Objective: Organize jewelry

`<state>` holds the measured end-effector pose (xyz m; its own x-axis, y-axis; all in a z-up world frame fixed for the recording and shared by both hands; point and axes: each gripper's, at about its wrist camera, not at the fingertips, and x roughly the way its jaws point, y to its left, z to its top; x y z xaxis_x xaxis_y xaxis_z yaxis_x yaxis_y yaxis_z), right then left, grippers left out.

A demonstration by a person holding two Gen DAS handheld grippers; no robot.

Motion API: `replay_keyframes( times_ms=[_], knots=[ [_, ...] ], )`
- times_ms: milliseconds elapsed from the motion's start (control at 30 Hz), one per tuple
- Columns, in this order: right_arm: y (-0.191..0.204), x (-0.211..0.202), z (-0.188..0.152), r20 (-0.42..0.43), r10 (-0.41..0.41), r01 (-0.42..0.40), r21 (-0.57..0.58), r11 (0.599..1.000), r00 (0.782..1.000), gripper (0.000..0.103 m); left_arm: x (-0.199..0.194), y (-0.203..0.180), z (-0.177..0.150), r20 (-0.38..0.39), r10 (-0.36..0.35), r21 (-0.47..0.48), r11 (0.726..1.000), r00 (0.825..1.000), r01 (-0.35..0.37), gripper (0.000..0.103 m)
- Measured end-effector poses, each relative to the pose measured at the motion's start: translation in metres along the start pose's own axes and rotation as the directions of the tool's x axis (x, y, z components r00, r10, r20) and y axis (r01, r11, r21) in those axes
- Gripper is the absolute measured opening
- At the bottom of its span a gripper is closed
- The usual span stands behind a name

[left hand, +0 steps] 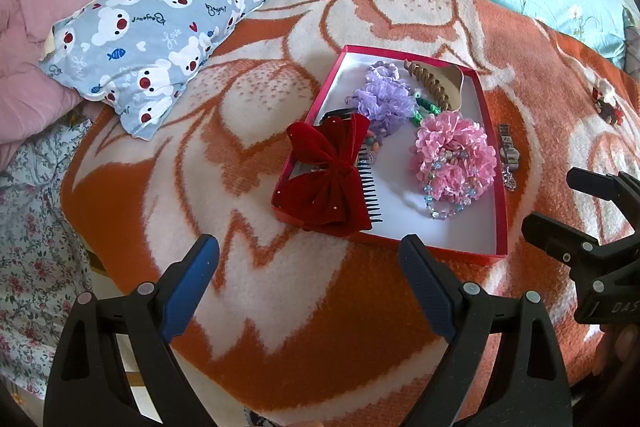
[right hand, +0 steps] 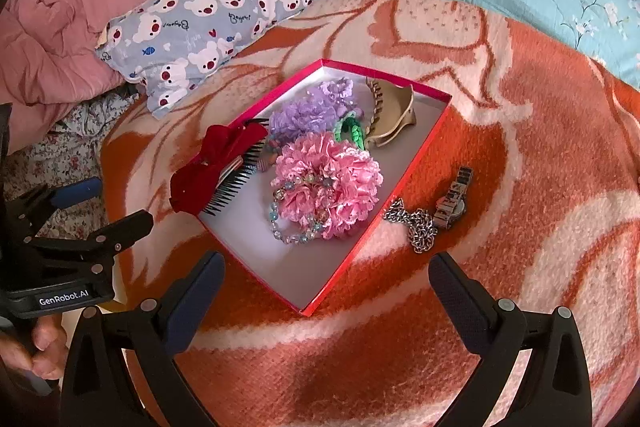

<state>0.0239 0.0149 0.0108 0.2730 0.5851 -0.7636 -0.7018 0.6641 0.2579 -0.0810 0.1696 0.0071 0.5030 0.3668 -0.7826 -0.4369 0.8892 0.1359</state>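
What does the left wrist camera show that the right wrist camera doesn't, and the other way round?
Only the left wrist view shows a small red and white ornament lying far right on the orange and white woven blanket, plus the open right gripper. Only the right wrist view shows the open left gripper and the hand holding it. Both show the shallow red cardboard box, with the pink ruffled scrunchie and dark red velvet bow comb inside, and the silver chain and metal wristwatch outside it.

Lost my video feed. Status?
Left gripper and right gripper open, empty. Chain and watch lie outside red box. Nothing in the way.
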Motion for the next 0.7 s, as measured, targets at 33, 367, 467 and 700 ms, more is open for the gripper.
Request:
replay_keyframes(
  times_ms=[33, 367, 467, 700],
  knots=[
    [0.0004, -0.0004, 0.0, 0.002, 0.0, 0.0, 0.001, 1.0, 1.0, 0.103, 0.0001, -0.0005, -0.0003, 0.001, 0.0, 0.001, 1.0, 1.0, 0.0, 0.092],
    [0.0014, -0.0029, 0.0021, 0.02, 0.007, -0.007, 0.001, 1.0, 1.0, 0.103, -0.0009, -0.0005, 0.001, 0.003, 0.003, -0.002, 1.0, 1.0, -0.003, 0.092],
    [0.0015, -0.0025, 0.0021, 0.02, 0.009, -0.009, 0.002, 1.0, 1.0, 0.103, -0.0004, 0.0004, 0.0007, 0.003, -0.001, -0.001, 1.0, 1.0, 0.001, 0.092],
    [0.002, -0.0027, 0.0018, 0.022, 0.01, -0.01, 0.004, 1.0, 1.0, 0.103, 0.0002, 0.001, 0.0004, 0.003, -0.004, -0.002, 1.0, 1.0, 0.004, 0.092]
  ],
)
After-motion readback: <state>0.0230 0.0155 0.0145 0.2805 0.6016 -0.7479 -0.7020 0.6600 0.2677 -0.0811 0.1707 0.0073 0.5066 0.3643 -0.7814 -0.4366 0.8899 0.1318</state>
